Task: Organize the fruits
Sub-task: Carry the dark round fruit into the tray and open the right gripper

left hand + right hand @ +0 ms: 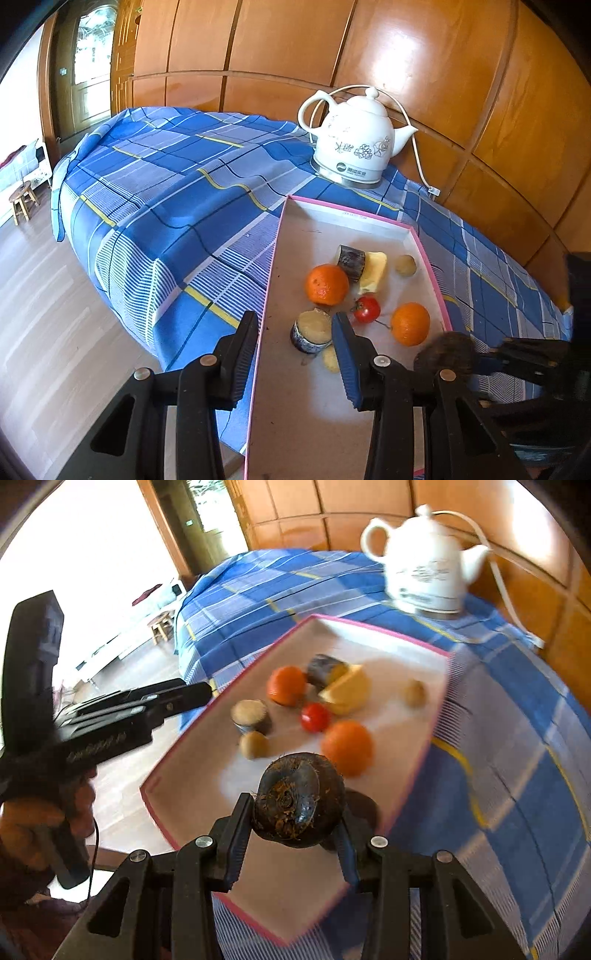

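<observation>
A pink-rimmed white tray (275, 254) (192, 734) lies on the blue plaid cloth. In it are two oranges (327, 284) (410, 324), a small tomato (367, 309), two cut sugarcane pieces (313, 331) (351, 261), a yellow fruit wedge (375, 271) and small brownish fruits (405, 265). My right gripper (295, 821) is shut on a dark round water chestnut (299, 799), held just above the tray's near end; it shows blurred in the left wrist view (445, 352). My left gripper (295, 354) is open and empty over the tray's left rim.
A white ceramic electric kettle (356, 142) (428, 568) with a cord stands behind the tray, near the wooden wall panels (406, 55). The table edge drops to the wooden floor (44, 314) on the left, where a small stool (23, 201) stands.
</observation>
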The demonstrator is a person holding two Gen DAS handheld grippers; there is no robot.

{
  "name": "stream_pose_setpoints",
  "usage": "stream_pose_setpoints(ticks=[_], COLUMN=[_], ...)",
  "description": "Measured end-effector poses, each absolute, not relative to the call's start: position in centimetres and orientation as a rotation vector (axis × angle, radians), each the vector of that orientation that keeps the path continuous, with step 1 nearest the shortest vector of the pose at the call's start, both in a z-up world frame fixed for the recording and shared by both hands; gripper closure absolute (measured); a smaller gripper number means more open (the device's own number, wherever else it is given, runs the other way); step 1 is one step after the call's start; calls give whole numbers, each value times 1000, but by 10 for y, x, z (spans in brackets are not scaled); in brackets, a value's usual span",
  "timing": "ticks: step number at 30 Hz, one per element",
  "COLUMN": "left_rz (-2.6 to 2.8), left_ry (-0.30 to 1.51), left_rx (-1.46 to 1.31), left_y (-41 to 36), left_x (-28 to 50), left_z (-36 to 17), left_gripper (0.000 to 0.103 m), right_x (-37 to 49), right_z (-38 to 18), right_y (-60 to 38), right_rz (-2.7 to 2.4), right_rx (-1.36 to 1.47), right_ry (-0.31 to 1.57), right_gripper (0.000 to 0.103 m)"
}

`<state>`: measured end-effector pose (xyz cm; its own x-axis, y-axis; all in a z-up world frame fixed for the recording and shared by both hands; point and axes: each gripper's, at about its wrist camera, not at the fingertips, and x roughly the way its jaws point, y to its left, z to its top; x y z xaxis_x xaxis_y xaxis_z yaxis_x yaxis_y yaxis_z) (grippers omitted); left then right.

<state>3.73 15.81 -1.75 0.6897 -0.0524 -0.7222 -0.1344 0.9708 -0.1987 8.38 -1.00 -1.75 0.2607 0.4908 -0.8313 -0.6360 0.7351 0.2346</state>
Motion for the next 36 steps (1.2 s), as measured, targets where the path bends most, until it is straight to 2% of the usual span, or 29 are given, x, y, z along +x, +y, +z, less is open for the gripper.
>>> stream_pose_setpoints(ticks=[6, 14, 16, 19, 23, 36], left_rz=[45, 48, 45, 38, 36, 47], left_ry=[822, 822, 823, 825, 823, 800], left_rx=[-254, -262, -260, -255, -245, -211], left_y=[161, 162, 160, 158, 153, 145], left_x=[35, 35, 35, 34, 33, 27], left_z=[-23, -25, -25, -25, -24, -18], left_gripper=[61, 61, 61, 61, 61, 50], right_x=[103, 89, 82, 77, 80, 71], right_z=[-45, -27, -26, -32, -40, -32], right_y=[16, -4, -8, -5, 3, 3], right_rz=[766, 754, 758, 764, 737, 710], right_rx=[-159, -136, -141, -165, -179, -167], right_ry=[1122, 1075, 1077, 1094, 1095, 1056], right_gripper=[59, 58, 70, 76, 77, 77])
